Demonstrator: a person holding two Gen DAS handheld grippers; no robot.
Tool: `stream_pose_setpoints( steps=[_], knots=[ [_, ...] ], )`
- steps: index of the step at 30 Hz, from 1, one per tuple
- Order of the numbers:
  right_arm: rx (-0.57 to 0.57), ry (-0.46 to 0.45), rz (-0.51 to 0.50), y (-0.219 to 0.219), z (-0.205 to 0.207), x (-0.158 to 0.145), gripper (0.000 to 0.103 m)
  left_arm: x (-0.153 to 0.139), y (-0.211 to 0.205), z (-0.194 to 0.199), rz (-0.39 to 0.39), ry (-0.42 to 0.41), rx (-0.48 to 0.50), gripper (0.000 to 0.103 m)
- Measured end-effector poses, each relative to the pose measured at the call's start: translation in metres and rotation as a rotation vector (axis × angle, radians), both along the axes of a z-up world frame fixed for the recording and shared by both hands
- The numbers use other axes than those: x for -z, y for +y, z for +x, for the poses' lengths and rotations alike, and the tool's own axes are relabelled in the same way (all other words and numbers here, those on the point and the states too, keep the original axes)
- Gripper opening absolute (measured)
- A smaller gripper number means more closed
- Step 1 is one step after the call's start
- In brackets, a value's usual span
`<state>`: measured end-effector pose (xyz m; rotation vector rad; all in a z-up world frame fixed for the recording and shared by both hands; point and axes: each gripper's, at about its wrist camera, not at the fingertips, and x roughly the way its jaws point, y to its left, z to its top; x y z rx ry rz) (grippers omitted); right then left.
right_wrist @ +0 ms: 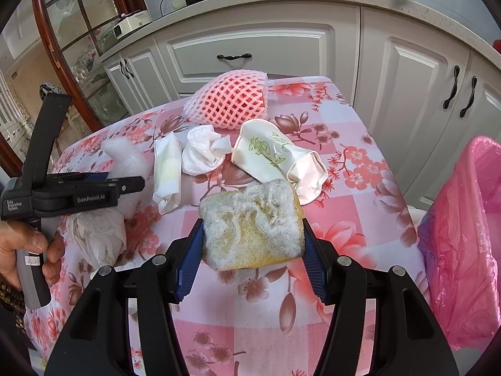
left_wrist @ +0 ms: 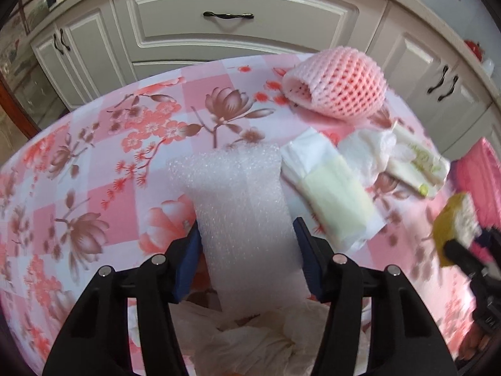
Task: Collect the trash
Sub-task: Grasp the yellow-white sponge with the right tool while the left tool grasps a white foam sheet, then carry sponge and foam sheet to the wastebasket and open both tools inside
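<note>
My left gripper (left_wrist: 247, 238) stands around a white foam sheet (left_wrist: 241, 206) that lies on the floral table; the jaws sit beside its edges with a small gap, so it looks open. It also shows in the right wrist view (right_wrist: 94, 185). My right gripper (right_wrist: 253, 241) is shut on a worn yellow sponge (right_wrist: 252, 224) and holds it above the table; the sponge also shows in the left wrist view (left_wrist: 457, 225). On the table lie a pink foam fruit net (right_wrist: 228, 101), a crumpled tissue (right_wrist: 203, 150), a crushed paper cup (right_wrist: 275, 159) and a white wrapper (right_wrist: 167, 169).
A bin lined with a pink bag (right_wrist: 466, 235) stands to the right of the table. A crumpled whitish bag (right_wrist: 100, 235) lies near the left gripper. White cabinets (right_wrist: 266, 50) stand behind the table (right_wrist: 360, 163).
</note>
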<state>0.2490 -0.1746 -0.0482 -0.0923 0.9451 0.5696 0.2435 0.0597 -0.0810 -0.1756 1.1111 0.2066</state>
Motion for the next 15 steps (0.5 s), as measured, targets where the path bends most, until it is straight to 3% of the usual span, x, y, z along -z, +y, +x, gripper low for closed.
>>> stream_pose_setpoints(
  steps=[5, 15],
  knots=[
    [0.003, -0.009, 0.004, -0.005, -0.004, -0.003, 0.056, -0.005, 0.005, -0.017, -0.036, -0.023, -0.012, 0.055],
    [0.026, -0.047, 0.015, -0.028, -0.017, -0.021, 0.056, -0.046, 0.010, -0.051, -0.020, -0.118, -0.058, 0.055]
  ],
)
